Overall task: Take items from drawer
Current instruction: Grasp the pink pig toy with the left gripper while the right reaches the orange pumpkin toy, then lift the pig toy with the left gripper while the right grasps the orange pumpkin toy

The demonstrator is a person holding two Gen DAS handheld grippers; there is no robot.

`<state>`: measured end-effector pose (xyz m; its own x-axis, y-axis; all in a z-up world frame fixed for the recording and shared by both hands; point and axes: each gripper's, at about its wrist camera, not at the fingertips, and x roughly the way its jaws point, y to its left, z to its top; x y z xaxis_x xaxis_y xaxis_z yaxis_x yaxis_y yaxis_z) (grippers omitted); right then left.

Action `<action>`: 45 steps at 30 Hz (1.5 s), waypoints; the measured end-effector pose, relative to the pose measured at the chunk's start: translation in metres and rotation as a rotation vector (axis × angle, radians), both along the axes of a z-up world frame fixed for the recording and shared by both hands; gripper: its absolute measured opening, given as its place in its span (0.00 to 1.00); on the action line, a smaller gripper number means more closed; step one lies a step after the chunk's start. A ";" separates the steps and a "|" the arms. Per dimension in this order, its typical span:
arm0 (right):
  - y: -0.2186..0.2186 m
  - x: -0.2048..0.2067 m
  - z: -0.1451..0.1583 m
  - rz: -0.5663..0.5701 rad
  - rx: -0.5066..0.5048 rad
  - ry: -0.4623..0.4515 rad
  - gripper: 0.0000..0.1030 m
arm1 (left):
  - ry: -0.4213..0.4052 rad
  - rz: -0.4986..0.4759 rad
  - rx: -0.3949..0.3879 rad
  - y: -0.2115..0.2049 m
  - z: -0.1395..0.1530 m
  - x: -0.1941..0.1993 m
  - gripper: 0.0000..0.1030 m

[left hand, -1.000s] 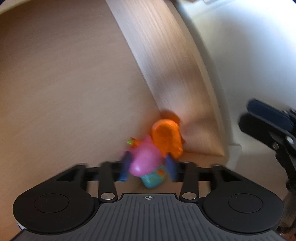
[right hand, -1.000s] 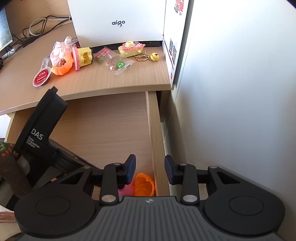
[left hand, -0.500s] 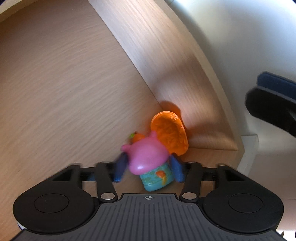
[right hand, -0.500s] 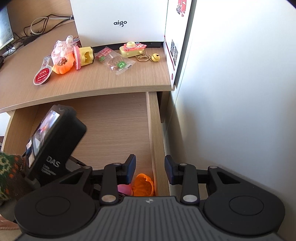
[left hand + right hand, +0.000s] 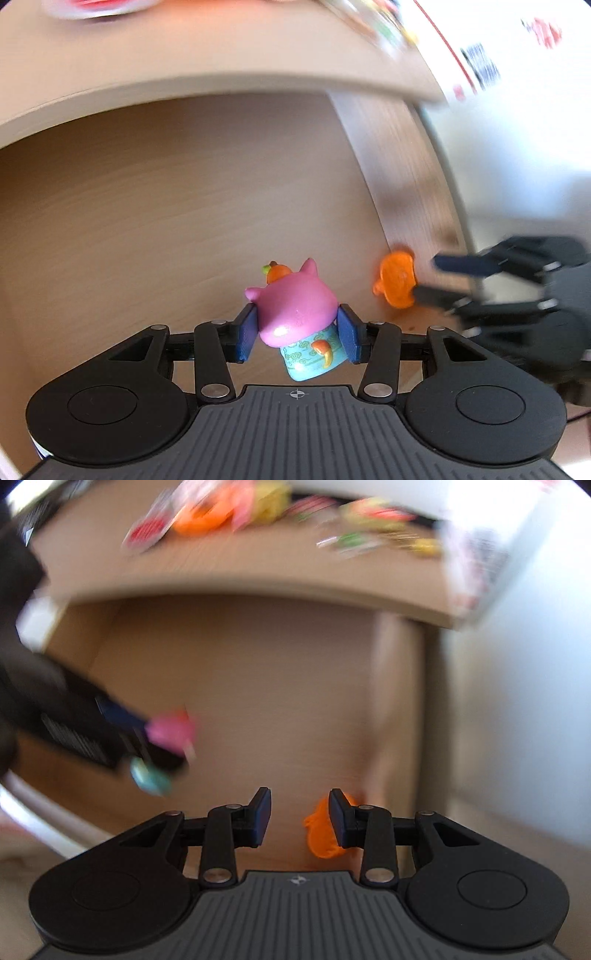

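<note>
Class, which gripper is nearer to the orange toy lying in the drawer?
Right. The right gripper hangs just over the orange toy, open, one jaw beside it. The left gripper is off to the side, clamped on the pink figure.

A pulled-out wooden drawer [image 5: 184,206] with a pale bare floor is seen from above, and one small orange toy [image 5: 397,279] lies on that floor in the corner against the right side wall. Above the drawer, a light wooden desktop [image 5: 240,568] carries a blurred scatter of small colourful items [image 5: 207,515] and a white box [image 5: 480,557] at its right end.
</note>
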<state>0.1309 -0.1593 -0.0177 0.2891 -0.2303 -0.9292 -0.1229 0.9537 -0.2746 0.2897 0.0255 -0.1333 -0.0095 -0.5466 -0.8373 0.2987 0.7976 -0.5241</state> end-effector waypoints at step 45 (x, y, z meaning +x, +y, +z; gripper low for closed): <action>0.010 0.075 0.007 0.028 -0.098 0.230 0.33 | -0.006 0.196 -0.080 0.115 0.043 -0.034 0.49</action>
<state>0.2056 -0.1498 -0.0111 0.0804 -0.3172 -0.9449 -0.2192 0.9192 -0.3272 0.2562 0.1404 -0.0901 0.1084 -0.6020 -0.7911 0.1450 0.7969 -0.5865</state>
